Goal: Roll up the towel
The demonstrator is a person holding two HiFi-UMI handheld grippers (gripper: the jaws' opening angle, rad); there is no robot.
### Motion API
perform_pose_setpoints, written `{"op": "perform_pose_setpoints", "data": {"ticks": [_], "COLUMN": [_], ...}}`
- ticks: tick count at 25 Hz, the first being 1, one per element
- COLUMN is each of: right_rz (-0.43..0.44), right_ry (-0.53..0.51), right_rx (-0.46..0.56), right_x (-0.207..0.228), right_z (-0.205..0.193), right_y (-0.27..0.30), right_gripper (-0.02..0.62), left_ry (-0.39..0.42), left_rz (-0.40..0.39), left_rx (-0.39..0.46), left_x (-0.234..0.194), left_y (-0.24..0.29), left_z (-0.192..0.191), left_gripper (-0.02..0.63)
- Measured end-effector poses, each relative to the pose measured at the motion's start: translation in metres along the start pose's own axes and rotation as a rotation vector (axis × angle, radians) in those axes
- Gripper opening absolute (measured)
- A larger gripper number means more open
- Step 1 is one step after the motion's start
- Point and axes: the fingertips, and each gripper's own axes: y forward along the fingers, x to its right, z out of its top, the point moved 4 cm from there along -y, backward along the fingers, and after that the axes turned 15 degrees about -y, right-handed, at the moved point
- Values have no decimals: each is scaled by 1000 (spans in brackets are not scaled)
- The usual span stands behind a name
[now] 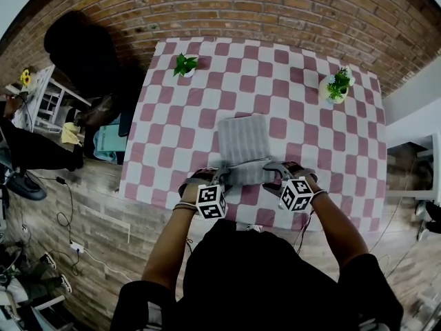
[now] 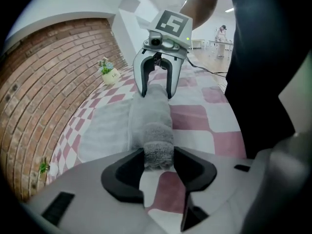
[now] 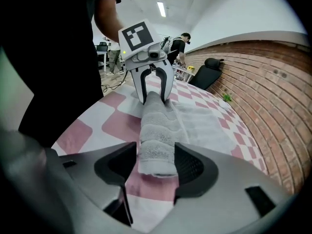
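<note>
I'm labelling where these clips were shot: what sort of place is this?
Probably an indoor studio or workspace dressed like a dining corner: a red brick wall, a table under a pink-and-white checked cloth with small potted plants, and cables trailing over the wood-plank floor.

Grey towel (image 1: 242, 140): near end rolled, rest flat.
</note>
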Motion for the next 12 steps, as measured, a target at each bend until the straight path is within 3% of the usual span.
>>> {"op": "perform_pose_setpoints", "data": {"ticks": [7, 12], "right_rz": [2, 131], "right_ry": [56, 205], "right_rx": [-16, 15], "right_x": [-1, -11], "right_z": [-6, 3], "right_y": [3, -7], "right_gripper": [173, 118], "left_ry": [-110, -279], "left_rz": [-40, -221], "left_rx": [20, 47], "left_x": [0, 19], "left_y": [0, -12], "left_z": [-2, -4], "left_gripper": [124, 109]}}
